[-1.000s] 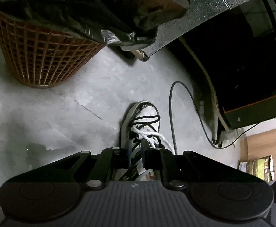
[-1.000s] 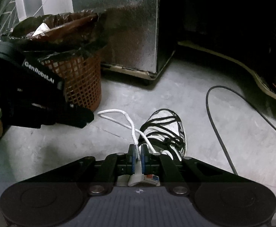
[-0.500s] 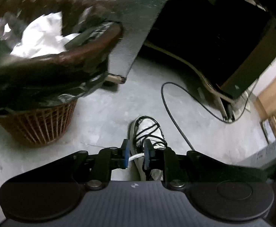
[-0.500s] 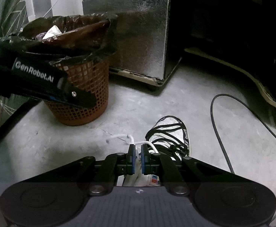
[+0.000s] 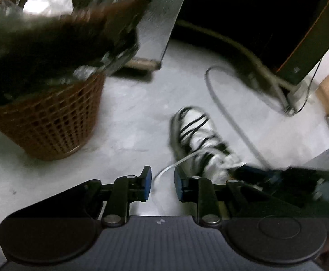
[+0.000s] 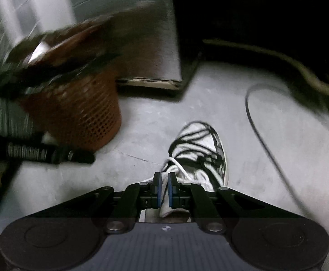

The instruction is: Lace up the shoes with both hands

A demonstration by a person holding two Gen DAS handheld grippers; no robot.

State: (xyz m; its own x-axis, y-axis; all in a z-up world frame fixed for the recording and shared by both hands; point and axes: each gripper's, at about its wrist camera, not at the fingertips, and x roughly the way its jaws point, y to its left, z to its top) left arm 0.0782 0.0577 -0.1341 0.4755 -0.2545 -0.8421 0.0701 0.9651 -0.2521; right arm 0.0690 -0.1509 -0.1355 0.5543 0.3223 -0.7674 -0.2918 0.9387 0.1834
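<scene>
Two claws mine | grey concrete floor (image 5: 123,117) | lattice orange basket (image 5: 51,122) at 10 o'clock | striped white shoe (image 5: 198,135) at 1 o'clock of my left gripper (image 5: 162,181), just opening, released, white lace (image 5: 175,164) slack between | right gripper (image 6: 163,188) clenched on the lace.

Dim, grainy indoor light. The pale floor (image 5: 130,122) ahead of each tool catches the most brightness; the far upper right sinks into black. Motion blur smears the basket (image 5: 49,122) and shoe (image 6: 200,151). Fisheye bends the edges.

Both wrist cameras look steeply down, close over the same shoe (image 5: 200,140) and basket (image 6: 81,115).
</scene>
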